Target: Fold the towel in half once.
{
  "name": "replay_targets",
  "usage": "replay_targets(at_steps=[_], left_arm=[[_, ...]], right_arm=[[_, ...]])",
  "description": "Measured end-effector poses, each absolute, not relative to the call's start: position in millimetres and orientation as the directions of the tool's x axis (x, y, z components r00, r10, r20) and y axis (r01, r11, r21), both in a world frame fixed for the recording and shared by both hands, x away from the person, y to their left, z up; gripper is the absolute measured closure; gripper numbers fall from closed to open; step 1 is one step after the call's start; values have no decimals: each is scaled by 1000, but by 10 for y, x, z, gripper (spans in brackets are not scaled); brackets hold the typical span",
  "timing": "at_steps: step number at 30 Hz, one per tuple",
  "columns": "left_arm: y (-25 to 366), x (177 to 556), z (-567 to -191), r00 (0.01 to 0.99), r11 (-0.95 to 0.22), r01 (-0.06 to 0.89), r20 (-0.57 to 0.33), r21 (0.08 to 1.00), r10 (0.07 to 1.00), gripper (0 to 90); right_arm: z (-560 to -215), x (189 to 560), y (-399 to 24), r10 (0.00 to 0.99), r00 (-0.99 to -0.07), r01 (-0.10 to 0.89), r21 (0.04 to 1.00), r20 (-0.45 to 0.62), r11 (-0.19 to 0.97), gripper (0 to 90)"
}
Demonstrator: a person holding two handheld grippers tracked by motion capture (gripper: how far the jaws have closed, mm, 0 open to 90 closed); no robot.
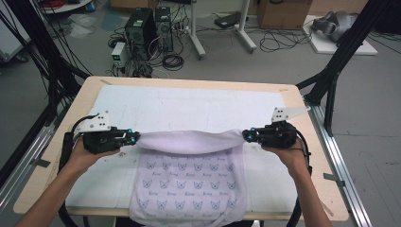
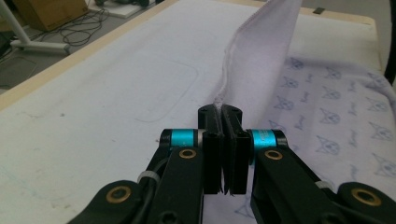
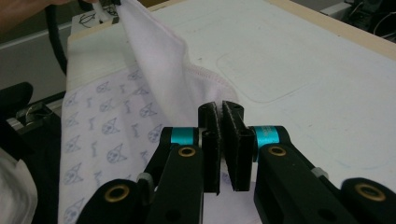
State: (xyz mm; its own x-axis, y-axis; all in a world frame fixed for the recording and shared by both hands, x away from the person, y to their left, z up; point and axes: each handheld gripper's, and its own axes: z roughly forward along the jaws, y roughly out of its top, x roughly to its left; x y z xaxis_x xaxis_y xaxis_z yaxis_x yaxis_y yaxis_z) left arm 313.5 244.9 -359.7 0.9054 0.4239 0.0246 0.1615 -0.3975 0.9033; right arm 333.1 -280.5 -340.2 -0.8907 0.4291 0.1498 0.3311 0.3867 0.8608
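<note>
White printed cloth (image 1: 189, 184), folded edge crosswise between both hand-held grippers.

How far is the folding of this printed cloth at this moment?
Done: each far corner is gripped, by the left gripper and the right gripper. In hand: the lifted edge of the cloth hangs stretched between them. Left: laying it down; the near end overhangs the table.

Both grippers are chunky black units, the left gripper (image 1: 134, 137) and right gripper (image 1: 247, 135) each topped with a pale grey three-cornered plate dotted with small holes. Teal bands ring the knuckles, brass-coloured screws sit in the black links, and the black fingers (image 2: 212, 140) have flat faces. Black cables trail off the back along bare forearms, no sleeves.
</note>
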Motion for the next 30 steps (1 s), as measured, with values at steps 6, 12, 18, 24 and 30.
replay_targets(at_steps=[6, 12, 18, 24, 30], left_arm=[[2480, 3082, -3719, 913, -409, 176, 7, 895, 408, 869], [2458, 3082, -3799, 930, -428, 203, -37, 881, 365, 869], [2446, 3087, -3902, 935, -453, 242, -82, 858, 344, 868], [2444, 3012, -3972, 941, -468, 257, -109, 846, 320, 866], [2446, 2941, -4059, 941, -473, 280, -143, 835, 306, 863]], right_arm=[[-3524, 3231, -2815, 395, -904, 333, 851, 165, 406, 857], [-3587, 3203, -2810, 355, -921, 316, 845, 163, 432, 857], [-3633, 3155, -2779, 272, -947, 286, 829, 169, 480, 856], [-3696, 3104, -2732, 219, -963, 253, 799, 155, 546, 856], [-3766, 3049, -2713, 175, -969, 244, 768, 172, 592, 855]])
